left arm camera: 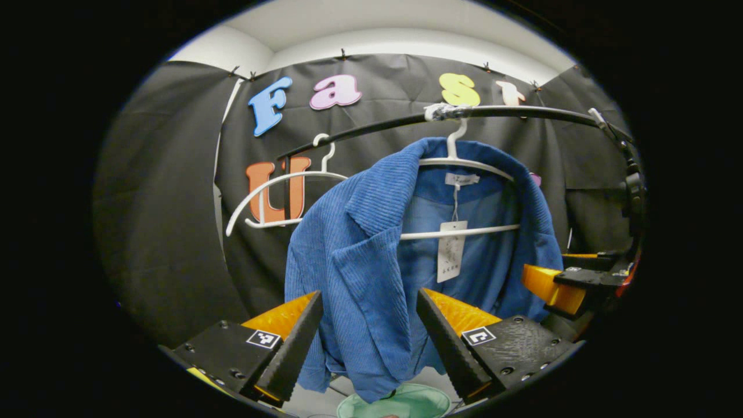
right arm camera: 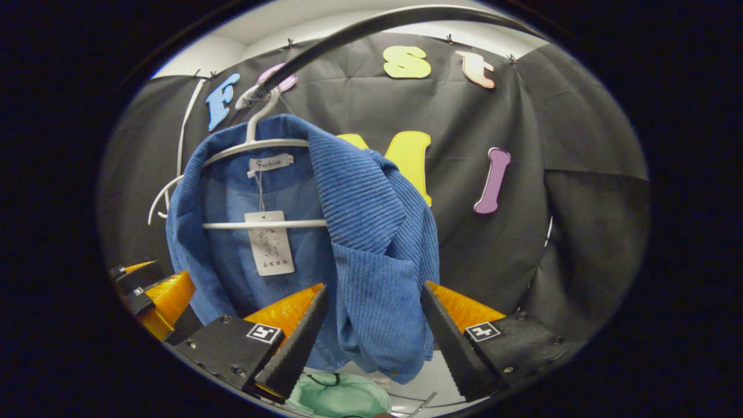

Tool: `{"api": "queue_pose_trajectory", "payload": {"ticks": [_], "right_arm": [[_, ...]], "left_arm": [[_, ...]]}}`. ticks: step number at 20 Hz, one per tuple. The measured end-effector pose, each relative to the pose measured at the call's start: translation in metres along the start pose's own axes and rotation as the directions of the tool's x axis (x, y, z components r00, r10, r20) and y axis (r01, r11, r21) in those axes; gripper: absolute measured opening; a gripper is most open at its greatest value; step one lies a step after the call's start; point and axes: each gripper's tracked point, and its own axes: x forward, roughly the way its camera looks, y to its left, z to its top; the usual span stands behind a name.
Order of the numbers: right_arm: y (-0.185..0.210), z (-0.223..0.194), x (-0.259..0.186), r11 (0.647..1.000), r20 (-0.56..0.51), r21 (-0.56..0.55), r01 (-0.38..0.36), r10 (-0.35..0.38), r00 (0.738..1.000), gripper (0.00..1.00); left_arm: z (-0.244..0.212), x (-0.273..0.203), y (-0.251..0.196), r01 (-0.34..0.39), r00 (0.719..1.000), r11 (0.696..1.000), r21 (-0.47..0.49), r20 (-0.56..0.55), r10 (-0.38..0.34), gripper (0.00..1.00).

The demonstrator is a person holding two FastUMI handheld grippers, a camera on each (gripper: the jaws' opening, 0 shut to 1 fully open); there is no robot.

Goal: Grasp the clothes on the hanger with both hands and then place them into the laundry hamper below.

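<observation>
Both grippers, left point(left arm camera: 368, 337) and right point(right arm camera: 371, 334), gape wide around the blue jacket point(left arm camera: 360, 261), gripping nothing; a shallow bite could snag the hanger point(left arm camera: 464, 165)

hamper point(left arm camera: 406, 403) cut off below, tag print point(right arm camera: 270, 251) unreadable — too small

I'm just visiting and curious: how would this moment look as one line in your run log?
stage: reaching | left claw: open around blue jacket front | right claw: open around jacket's other front | jacket on white hanger | hamper below
</observation>
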Motion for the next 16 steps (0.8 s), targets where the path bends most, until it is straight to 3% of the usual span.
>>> {"api": "queue_pose_trajectory", "payload": {"ticks": [3,7,9,10,11,12,13,14,16], "right_arm": [[-0.006,-0.004,0.017,1.000,-0.018,0.000,-0.010,0.010,1.000,0.99],[-0.013,-0.005,0.031,0.999,-0.041,0.023,-0.034,0.035,0.999,0.90],[-0.017,-0.003,0.033,0.999,-0.036,0.032,-0.043,0.045,0.998,0.79],[-0.023,-0.002,0.031,0.999,-0.031,0.036,-0.038,0.039,0.999,0.69],[-0.028,0.000,0.031,0.999,-0.025,0.040,-0.022,0.023,0.999,0.65],[-0.035,0.002,0.031,0.999,-0.016,0.049,0.001,0.000,1.000,0.52],[-0.041,0.005,0.031,0.998,-0.010,0.060,0.018,-0.017,1.000,0.46],[-0.049,0.006,0.029,0.997,-0.005,0.071,0.024,-0.024,1.000,0.34],[-0.053,0.011,0.025,0.997,0.002,0.081,0.011,-0.011,1.000,0.23]], "left_arm": [[-0.009,0.021,0.001,-0.033,0.999,0.999,-0.016,-0.027,0.033,0.99],[-0.016,0.037,0.007,-0.062,0.997,0.997,-0.045,-0.040,0.060,0.98],[-0.014,0.041,0.010,-0.065,0.998,0.996,-0.061,-0.030,0.063,0.94],[-0.012,0.043,0.011,-0.064,0.998,0.995,-0.072,-0.025,0.062,0.89],[-0.010,0.043,0.012,-0.064,0.998,0.995,-0.081,-0.024,0.062,0.82],[-0.010,0.045,0.014,-0.065,0.998,0.994,-0.087,-0.024,0.063,0.71],[-0.008,0.044,0.016,-0.068,0.997,0.994,-0.090,-0.024,0.066,0.59],[-0.007,0.044,0.018,-0.076,0.997,0.993,-0.094,-0.020,0.074,0.47],[-0.004,0.047,0.019,-0.073,0.997,0.992,-0.104,-0.016,0.071,0.23]]}}
